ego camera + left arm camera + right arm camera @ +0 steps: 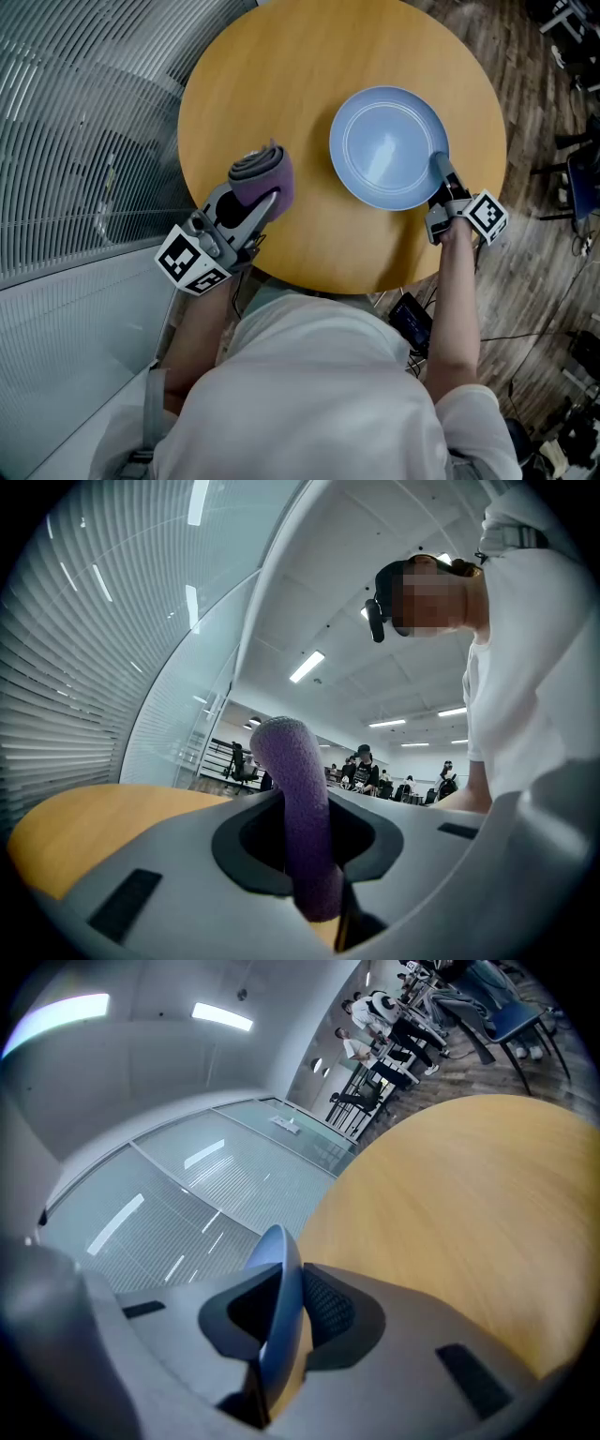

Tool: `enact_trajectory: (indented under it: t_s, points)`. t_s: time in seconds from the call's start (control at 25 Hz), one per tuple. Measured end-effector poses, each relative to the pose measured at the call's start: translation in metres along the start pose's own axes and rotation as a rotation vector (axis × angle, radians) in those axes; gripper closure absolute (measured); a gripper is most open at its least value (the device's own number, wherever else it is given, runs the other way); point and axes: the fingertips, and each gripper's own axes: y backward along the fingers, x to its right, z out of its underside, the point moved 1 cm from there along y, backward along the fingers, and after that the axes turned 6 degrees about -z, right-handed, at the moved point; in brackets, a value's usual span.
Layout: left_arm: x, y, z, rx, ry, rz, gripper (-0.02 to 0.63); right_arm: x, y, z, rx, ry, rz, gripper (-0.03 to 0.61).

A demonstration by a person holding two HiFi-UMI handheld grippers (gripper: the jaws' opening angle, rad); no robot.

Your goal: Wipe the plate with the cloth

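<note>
Head view: plate (389, 145) near table (253, 94) edge

A white short-sleeved shirt (309, 375) is worn. The grey left gripper (265, 197) and right gripper (441, 173) are each topped by a black-and-white marker cube (192, 262).

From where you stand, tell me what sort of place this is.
Probably an open-plan office or lab: slatted glass partition walls beside the round light-wood table, long ceiling strip lights, and people and office chairs in the background.
</note>
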Motion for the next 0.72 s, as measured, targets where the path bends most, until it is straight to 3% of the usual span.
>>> enact_trajectory:
  t_s: [0.72]
  points:
    - [-0.004, 0.006, 0.004, -0.020, -0.012, -0.046, 0.537, 0.065, -0.030, -0.020, 0.137, -0.100, 0.061, 0.512]
